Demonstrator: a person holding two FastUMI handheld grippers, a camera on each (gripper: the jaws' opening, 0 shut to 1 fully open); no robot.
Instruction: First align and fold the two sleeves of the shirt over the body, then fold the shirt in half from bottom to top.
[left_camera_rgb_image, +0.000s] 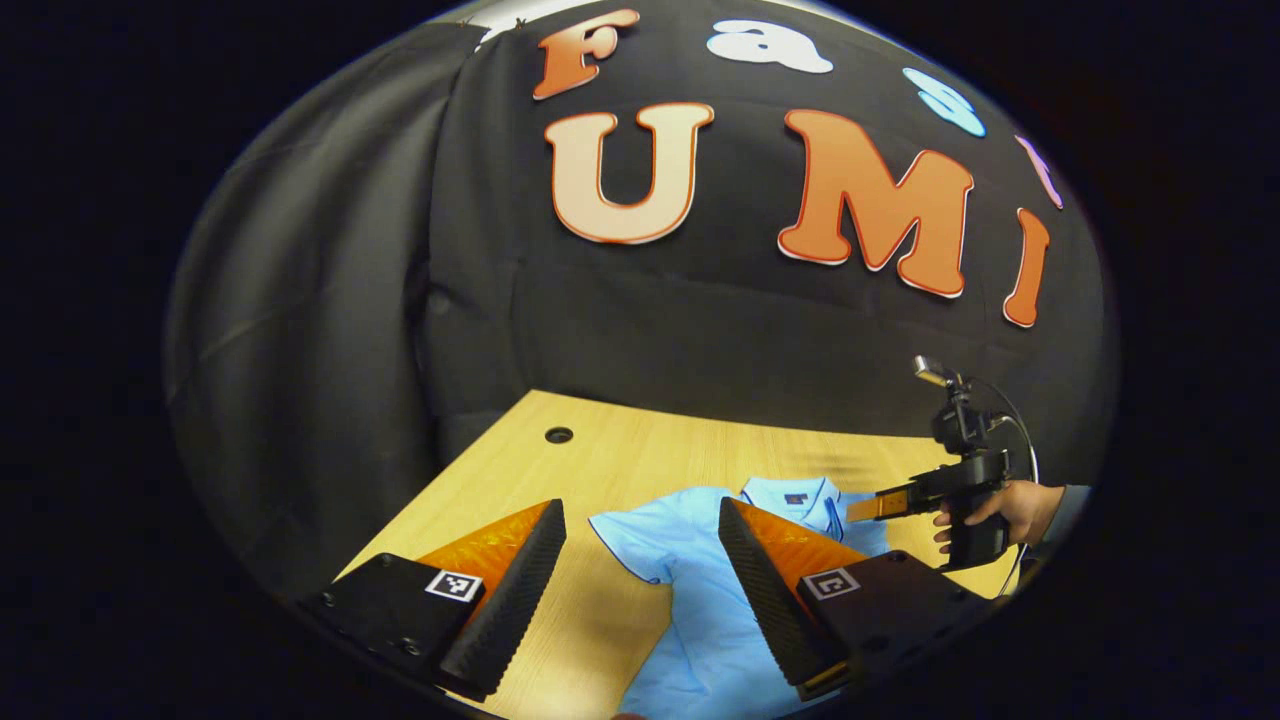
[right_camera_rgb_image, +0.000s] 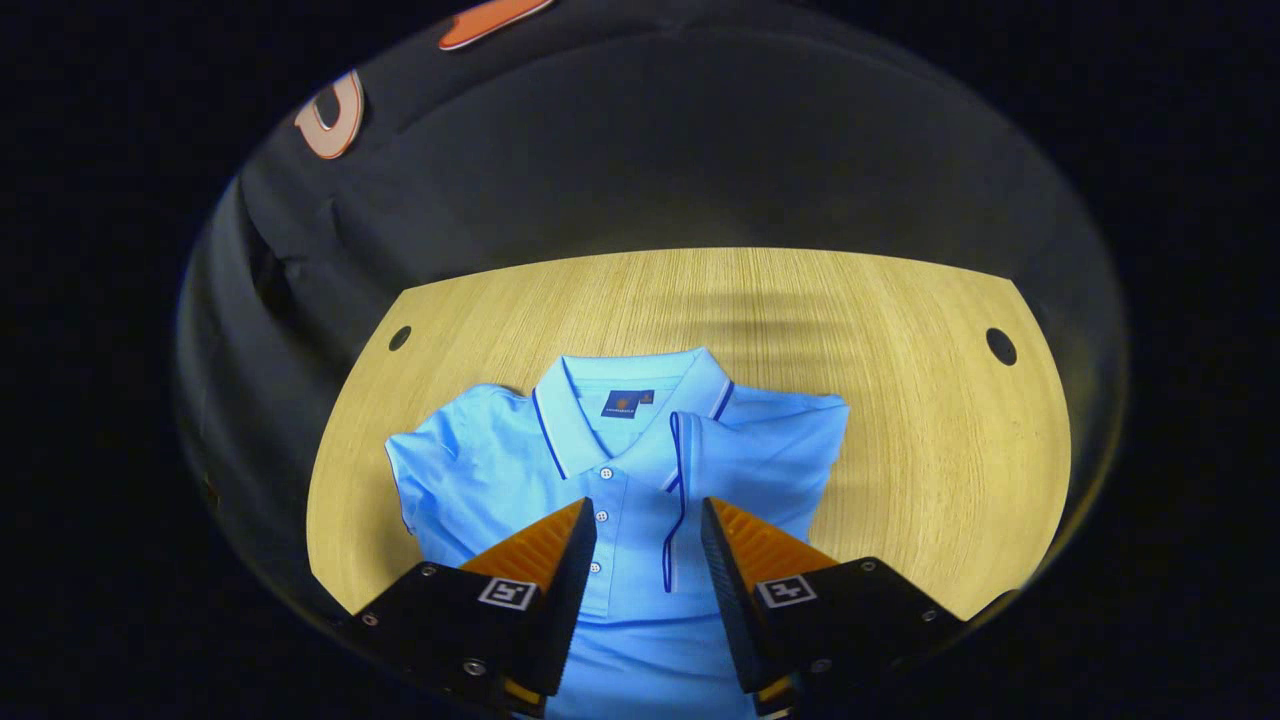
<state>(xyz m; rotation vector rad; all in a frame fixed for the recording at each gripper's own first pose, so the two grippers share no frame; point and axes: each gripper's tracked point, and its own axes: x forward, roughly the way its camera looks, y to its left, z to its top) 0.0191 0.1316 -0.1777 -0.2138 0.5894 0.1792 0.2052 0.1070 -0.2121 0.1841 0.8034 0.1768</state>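
Dim booth, sharp centre, fisheye-warped edges.

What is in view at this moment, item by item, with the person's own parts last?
shirt: one, light blue polo with dark blue trim, lying face up on the table; one sleeve already folded over the body, the other sleeve spread out flat.
table: one, light wood, with a round hole near each far corner.
booth wall: black cloth, behind and beside the table.
left hand-held gripper: one, open, above the unfolded sleeve and bare table.
right hand-held gripper: one, open, above the shirt's placket.
hand: one, holding the right hand-held gripper, seen in the left gripper view.
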